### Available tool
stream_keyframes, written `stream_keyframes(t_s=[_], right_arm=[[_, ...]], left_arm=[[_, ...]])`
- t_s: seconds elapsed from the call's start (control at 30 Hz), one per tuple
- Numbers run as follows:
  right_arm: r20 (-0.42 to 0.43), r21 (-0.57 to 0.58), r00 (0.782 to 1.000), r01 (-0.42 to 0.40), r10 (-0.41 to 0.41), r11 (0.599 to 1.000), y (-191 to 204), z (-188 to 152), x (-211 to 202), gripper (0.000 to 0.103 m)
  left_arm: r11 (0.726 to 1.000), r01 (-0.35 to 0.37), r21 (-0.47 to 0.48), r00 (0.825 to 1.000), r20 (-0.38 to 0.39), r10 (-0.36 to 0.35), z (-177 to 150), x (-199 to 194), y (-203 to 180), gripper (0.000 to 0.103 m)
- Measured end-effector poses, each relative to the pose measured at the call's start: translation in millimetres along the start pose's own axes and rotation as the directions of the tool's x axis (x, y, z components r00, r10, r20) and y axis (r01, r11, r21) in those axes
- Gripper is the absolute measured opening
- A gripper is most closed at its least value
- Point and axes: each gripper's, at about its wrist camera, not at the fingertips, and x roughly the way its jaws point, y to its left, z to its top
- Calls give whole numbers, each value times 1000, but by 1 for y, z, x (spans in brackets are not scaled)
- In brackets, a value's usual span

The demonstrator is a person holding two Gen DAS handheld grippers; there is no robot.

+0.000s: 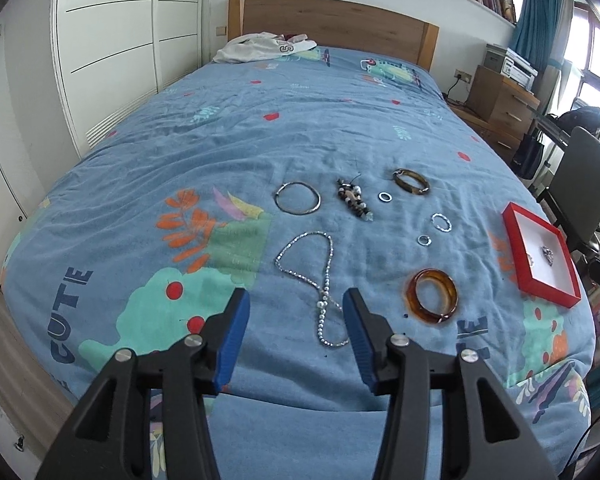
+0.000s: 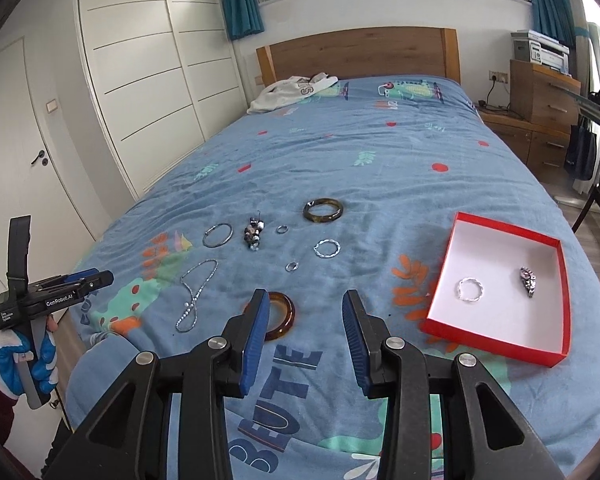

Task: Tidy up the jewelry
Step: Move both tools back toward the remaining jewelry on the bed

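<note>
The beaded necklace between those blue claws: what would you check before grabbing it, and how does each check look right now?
1. Left gripper empty and open: ok.
2. Beaded necklace lies flat, apart from the amber bangle: ok.
3. Necklace tail lies in line with the gap between the jaws: ok.
4. Pads touching the necklace: cannot tell.
5. Red box has bare floor beside the twisted silver ring: ok.
6. Right gripper empty, clear of the necklace: ok.

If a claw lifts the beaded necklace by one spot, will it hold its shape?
Probably not. The necklace lies in a limp loop with a curled tail, so it likely drapes and swings. Its small shiny beads may slip between pads. It looks light, and could snag the quilt.
</note>
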Motion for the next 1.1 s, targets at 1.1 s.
stream_keyframes(t_s=[1.1], right_arm=[[-276,69,954,-98,114,993,9,-22,188,46]], left_arm=[[993,6,-115,971,-237,-34,-5,151,-10,47]])
